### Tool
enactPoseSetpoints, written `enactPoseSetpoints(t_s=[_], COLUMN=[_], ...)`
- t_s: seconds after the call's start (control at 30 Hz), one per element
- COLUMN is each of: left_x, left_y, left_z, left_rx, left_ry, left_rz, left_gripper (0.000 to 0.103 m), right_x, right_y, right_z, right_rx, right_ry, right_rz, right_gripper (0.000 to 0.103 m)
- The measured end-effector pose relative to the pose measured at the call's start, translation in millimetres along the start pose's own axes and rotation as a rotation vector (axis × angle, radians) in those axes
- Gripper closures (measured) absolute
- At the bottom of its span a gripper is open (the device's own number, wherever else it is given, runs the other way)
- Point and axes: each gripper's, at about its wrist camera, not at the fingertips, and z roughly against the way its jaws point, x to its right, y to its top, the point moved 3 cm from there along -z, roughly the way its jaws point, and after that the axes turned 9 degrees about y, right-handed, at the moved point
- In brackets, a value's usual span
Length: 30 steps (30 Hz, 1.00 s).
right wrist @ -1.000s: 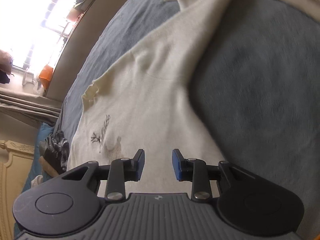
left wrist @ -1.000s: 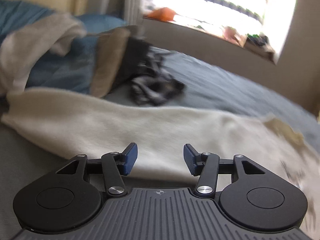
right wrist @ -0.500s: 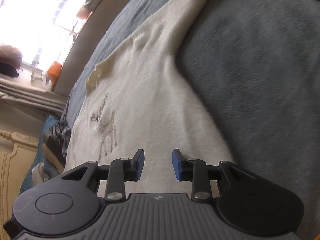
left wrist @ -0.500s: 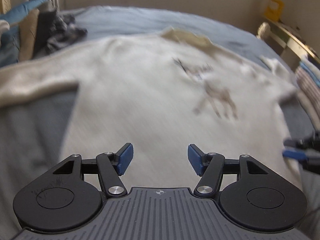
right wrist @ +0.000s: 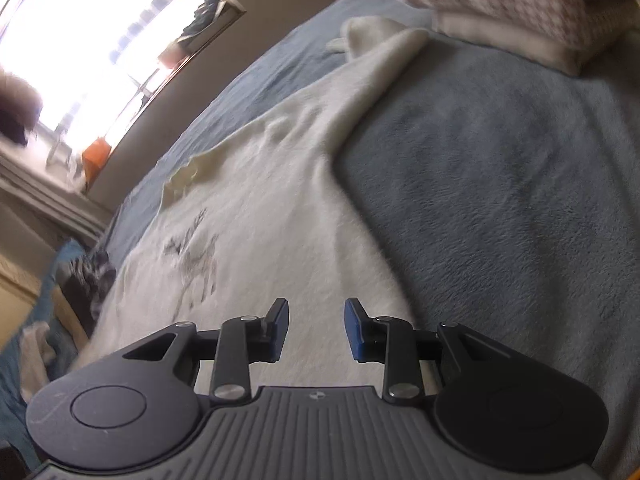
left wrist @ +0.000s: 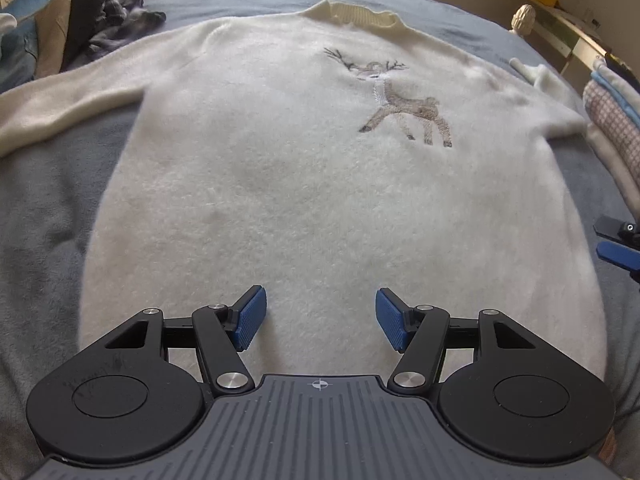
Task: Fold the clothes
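on the blue bed [left wrist: 48, 208] the soft, fluffy white sweater [left wrist: 304, 184] lies flat and spread out, likely light and floppy, best pinched at its bottom edge, with both the left hand-held gripper [left wrist: 320, 322] and right hand-held gripper [right wrist: 316, 330] open and empty.

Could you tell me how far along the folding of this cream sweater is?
Done: the cream sweater lies flat, sleeves out, on the grey blanket. In hand: nothing; the left claw and right claw are open above its hem. Left: every fold.
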Motion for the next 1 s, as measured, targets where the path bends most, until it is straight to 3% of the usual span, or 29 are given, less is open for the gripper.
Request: enactPoseSetpoints(t_s=[0.1,0.47,0.73,1.0], left_x=[-4.6,-30.6,-33.0,-28.5], left_y=[-2.2,-12.5,-22.4,-31.1], left_z=[6.9,28.2,38.0,49.7], left_rx=[0.007,0.023,0.021,0.033], left_ry=[-0.01,-0.013,-0.027,-0.027], left_rz=[0.021,0.1,0.105,0.093], left_gripper=[0.042,0.042,0.042,0.042], right_x=[-15.5,-44.0,-77.1,-78.0], right_y=[-9.9,-32.9,-50.3,-56.2], right_z=[0.6,1.1,3.0,16.4], right_rx=[-0.012,-0.072,-0.144,-0.132], right_ry=[-0.018,-0.063,-0.067,-0.089], right_rz=[0.059,0.094,0.184,0.186], right_gripper=[0.071,0.067,0.066,0.063])
